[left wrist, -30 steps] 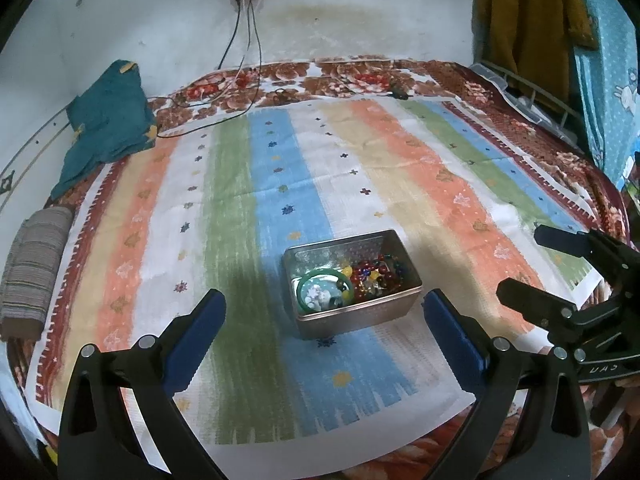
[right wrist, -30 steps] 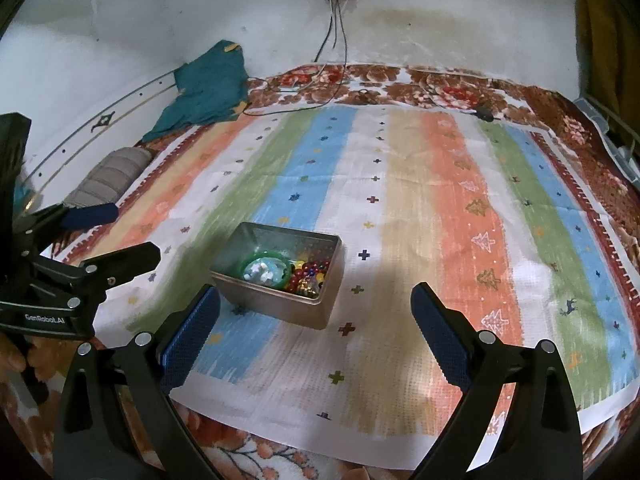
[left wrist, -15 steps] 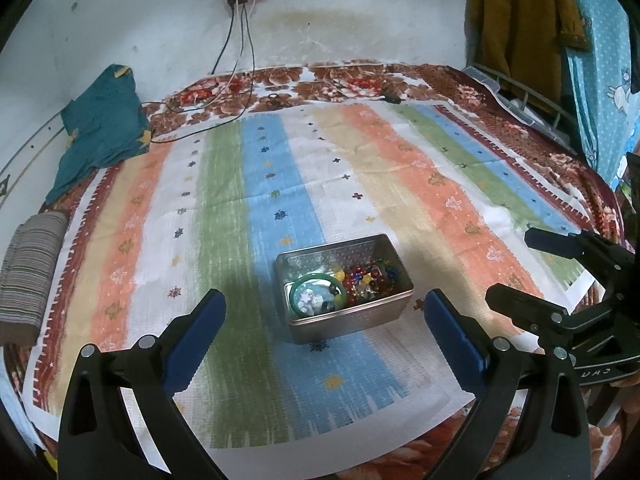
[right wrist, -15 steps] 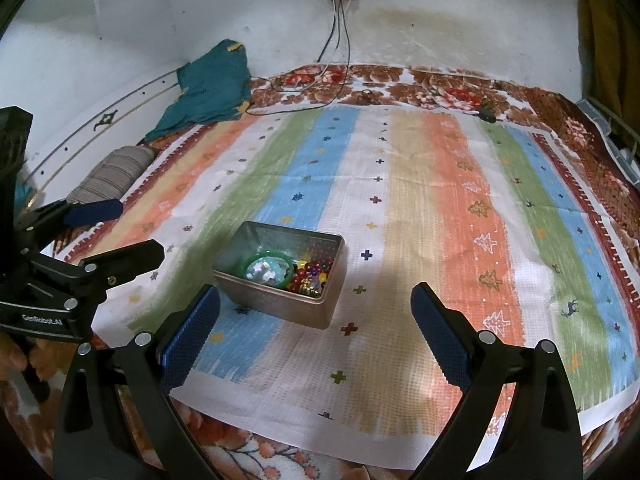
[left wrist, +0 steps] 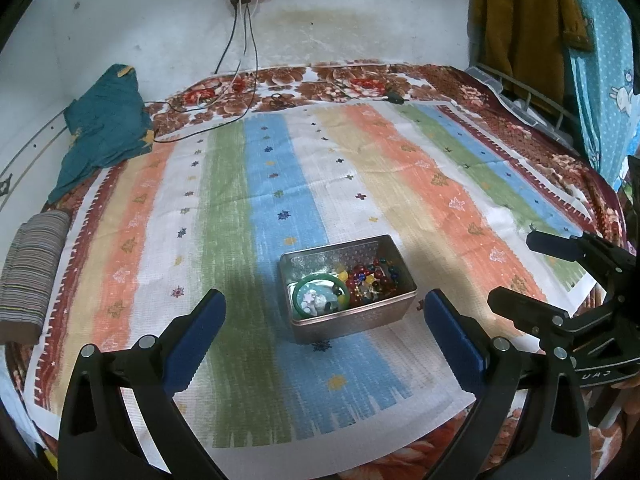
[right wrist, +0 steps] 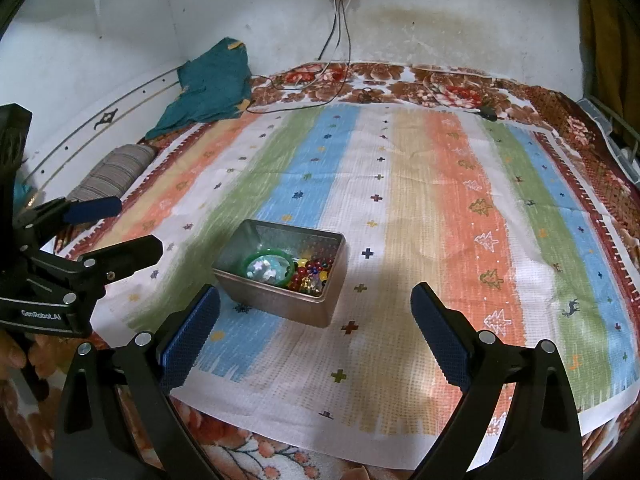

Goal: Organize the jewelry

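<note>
A rectangular metal tin (left wrist: 360,322) (right wrist: 280,304) sits on the striped cloth (left wrist: 280,184) (right wrist: 420,208). Inside it lie a green bangle (left wrist: 320,294) (right wrist: 267,267) around pale pieces and a heap of red and mixed colour beads (left wrist: 372,282) (right wrist: 311,276). My left gripper (left wrist: 324,328) hovers open just in front of the tin, with nothing between its blue pads. My right gripper (right wrist: 316,328) is open too, near the tin's front right corner, empty. Each gripper shows at the edge of the other's view: the right one (left wrist: 520,272), the left one (right wrist: 120,228).
A teal cloth (left wrist: 104,128) (right wrist: 208,88) and a striped roll (left wrist: 32,268) (right wrist: 112,172) lie at the left edge of the bed. Cables (left wrist: 240,80) run from a wall socket onto the floral blanket (left wrist: 360,84). Clothes (left wrist: 520,20) hang at the right. A hand (right wrist: 12,356) holds the left gripper.
Both grippers have drawn back slightly from the tin, which now sits a little lower and more central in both views. Both stay open and empty; the tin has not moved.
</note>
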`<state>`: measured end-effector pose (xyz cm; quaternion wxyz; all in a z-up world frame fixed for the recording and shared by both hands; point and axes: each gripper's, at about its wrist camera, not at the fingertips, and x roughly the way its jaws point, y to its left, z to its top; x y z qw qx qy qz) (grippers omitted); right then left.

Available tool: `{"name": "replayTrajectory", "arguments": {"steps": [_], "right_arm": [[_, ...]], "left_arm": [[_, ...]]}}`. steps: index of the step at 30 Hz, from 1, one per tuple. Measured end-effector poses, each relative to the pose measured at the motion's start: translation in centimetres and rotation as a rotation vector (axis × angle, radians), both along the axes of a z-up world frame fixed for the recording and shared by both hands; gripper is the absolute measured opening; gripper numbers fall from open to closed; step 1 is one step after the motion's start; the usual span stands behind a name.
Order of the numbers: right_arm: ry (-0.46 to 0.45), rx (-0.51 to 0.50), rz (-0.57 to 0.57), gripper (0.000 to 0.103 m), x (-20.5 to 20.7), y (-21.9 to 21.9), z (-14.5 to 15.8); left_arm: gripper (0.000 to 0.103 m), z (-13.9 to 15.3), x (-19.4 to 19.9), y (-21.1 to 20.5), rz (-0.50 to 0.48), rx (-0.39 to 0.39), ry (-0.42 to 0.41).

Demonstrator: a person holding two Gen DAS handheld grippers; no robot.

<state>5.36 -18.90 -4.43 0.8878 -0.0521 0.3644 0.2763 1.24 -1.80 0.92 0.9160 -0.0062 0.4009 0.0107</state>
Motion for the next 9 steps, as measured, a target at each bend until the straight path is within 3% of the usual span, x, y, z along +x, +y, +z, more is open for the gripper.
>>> {"name": "replayTrajectory", "arguments": {"steps": [9], "right_arm": [[0.0, -0.001, -0.001, 0.097, 0.03, 0.0, 0.01]], "left_arm": [[0.097, -0.1, 0.18, 0.21, 0.003, -0.001, 0.007]]}}
